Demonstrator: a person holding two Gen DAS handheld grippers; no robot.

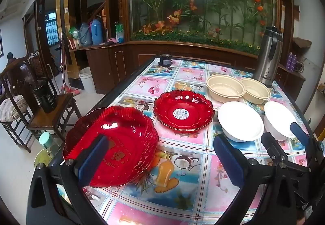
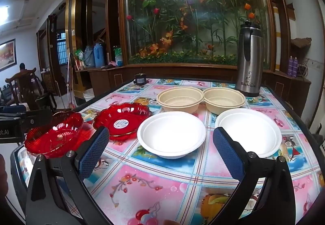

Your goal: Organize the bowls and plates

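Note:
Two red scalloped plates lie on the table's left side: a near one (image 1: 113, 143) and one with a round sticker (image 1: 183, 111). Two beige bowls (image 1: 225, 88) (image 1: 256, 91) sit side by side farther back. In front of them stand two white bowls (image 2: 171, 133) (image 2: 248, 131). My left gripper (image 1: 160, 139) is open over the near edge; its left finger overlaps the near red plate. My right gripper (image 2: 161, 130) is open too, with the left white bowl just beyond its fingers. Nothing sits between either pair of fingers.
A steel thermos (image 2: 248, 62) stands at the table's (image 2: 154, 180) far right. A small black object (image 1: 165, 60) sits on the far edge. Left of the table is a wooden chair (image 1: 50, 111) bearing a black jug (image 1: 45, 95). A person sits far off at the left.

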